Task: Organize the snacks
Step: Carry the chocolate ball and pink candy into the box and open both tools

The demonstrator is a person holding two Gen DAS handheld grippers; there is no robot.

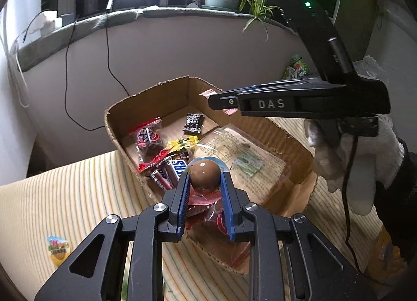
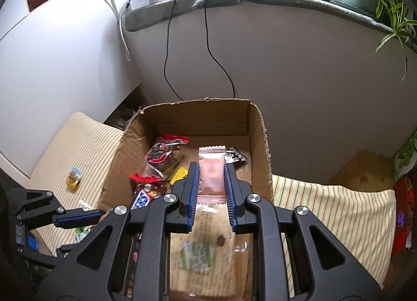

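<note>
Left wrist view: left hand-held gripper (image 1: 204, 180) clamped on a brown ball-shaped snack (image 1: 204, 174) in clear wrap, pads biting its sides at mid-height. Held over the near edge of the cardboard box (image 1: 146, 103). Judged light and hard-shelled, round and slick under the film; likely to squirt out if pinched off-centre, so the hold across the widest part looks right.

Right wrist view: right hand-held gripper (image 2: 211, 183) closed on a pink sachet (image 2: 211, 170) with crimped ends, taken by its long edges, hanging above the box floor toward 12 o'clock. Judged very light, soft, crushable; the film may crumple and slide between the pads.

Inside the box: a large flat clear bag with printed label (image 1: 242, 163) at 3 o'clock of the ball, floppy, best lifted by a corner or seam. Chocolate bars (image 1: 169, 170) at 9 o'clock, stiff and easy. A red-and-clear packet (image 1: 147, 137) at 10 o'clock, a small black packet (image 1: 192, 122) at 12.

Outside: a small yellow snack (image 1: 57, 249) lies well apart at 8 o'clock on the striped cloth (image 1: 78, 183). A white-gloved hand (image 1: 365, 165) carries the right tool.
</note>
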